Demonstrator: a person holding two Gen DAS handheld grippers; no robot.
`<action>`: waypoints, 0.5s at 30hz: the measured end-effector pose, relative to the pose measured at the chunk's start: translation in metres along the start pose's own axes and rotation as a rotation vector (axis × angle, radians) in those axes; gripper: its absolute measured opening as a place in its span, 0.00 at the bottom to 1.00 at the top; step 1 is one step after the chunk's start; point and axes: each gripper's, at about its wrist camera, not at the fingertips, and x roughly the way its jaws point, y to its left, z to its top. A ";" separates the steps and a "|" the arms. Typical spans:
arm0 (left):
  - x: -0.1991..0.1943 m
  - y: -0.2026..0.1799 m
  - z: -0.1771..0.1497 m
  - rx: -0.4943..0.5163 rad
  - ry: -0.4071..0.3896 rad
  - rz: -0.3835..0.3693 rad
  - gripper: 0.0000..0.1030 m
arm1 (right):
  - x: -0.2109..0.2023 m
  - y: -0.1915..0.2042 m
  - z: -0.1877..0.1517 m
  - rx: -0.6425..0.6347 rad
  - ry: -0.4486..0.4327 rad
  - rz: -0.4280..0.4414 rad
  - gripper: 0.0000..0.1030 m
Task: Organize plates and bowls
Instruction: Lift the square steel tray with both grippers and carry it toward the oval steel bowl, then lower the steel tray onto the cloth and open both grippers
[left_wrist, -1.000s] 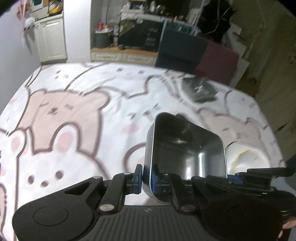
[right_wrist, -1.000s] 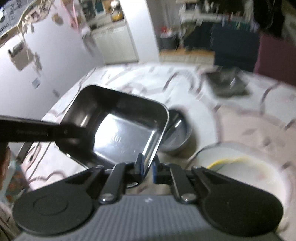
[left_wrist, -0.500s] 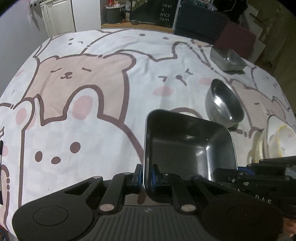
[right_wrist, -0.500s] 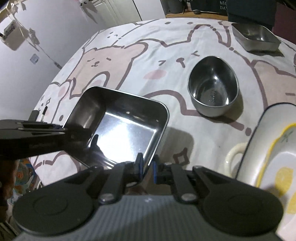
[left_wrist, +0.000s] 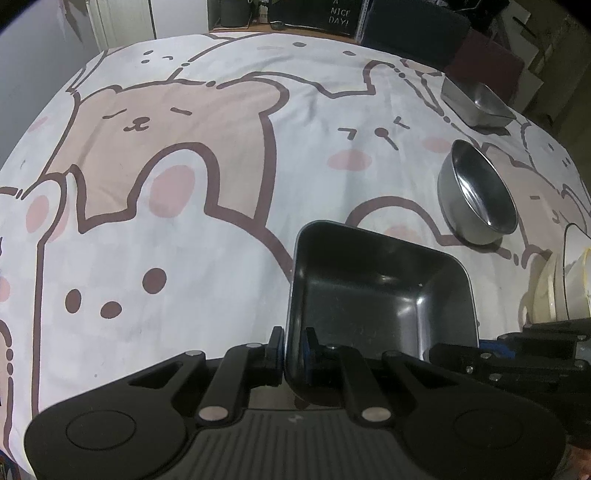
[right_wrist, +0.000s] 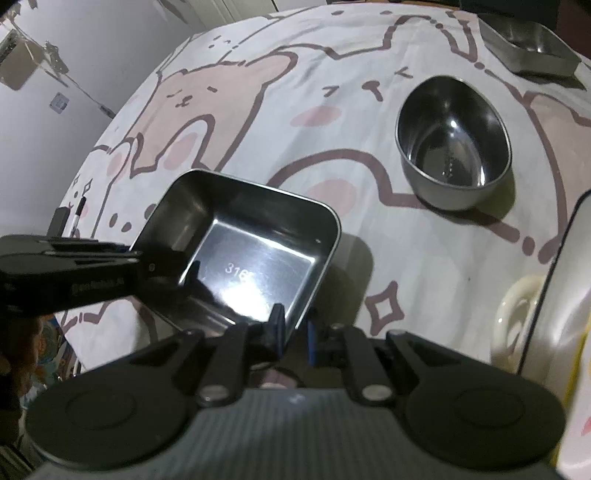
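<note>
While the table under its cartoon bear and rabbit tablecloth (left_wrist: 177, 155) fills most of both views, the far left of the right wrist view shows a small dark object with a pen-like stick (right_wrist: 70, 221) lying near the cloth's edge. Next comes the left gripper (left_wrist: 293, 347), its 2 fingers clenched on the near-left wall of a square steel tray (left_wrist: 376, 291), 1 finger outside the wall and 1 inside. The tray sits low over the cloth, its rim tilted a little; whether its base touches the cloth I cannot tell. In the right wrist view the tray's shiny floor carries stamped digits, and the left gripper enters there as a dark bar (right_wrist: 70, 266) reaching its left rim.

On the tray's right side the right gripper (right_wrist: 295, 328) straddles the near-right wall, 1 finger inside and 1 outside. Its jaws are opening, with the wall between them and a slim gap showing on the outer side.

Further right and farther back, a round steel bowl (right_wrist: 454, 144) stands upright on the cloth, well apart from the tray. Behind it, near the far edge, rests a 2nd rectangular steel tray (right_wrist: 528, 48). At the far right edge a white dish with yellow markings (right_wrist: 561, 295) lies over a cream mug (right_wrist: 517, 321), only its handle and side showing
</note>
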 end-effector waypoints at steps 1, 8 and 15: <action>0.000 0.000 0.000 0.004 0.002 0.000 0.11 | 0.001 0.001 0.000 -0.001 0.001 -0.002 0.15; 0.004 0.000 -0.002 0.013 0.024 -0.003 0.11 | 0.005 0.002 0.001 -0.008 -0.010 -0.015 0.15; 0.003 0.008 -0.003 -0.023 0.036 -0.001 0.27 | 0.005 0.006 0.002 -0.045 -0.002 -0.021 0.32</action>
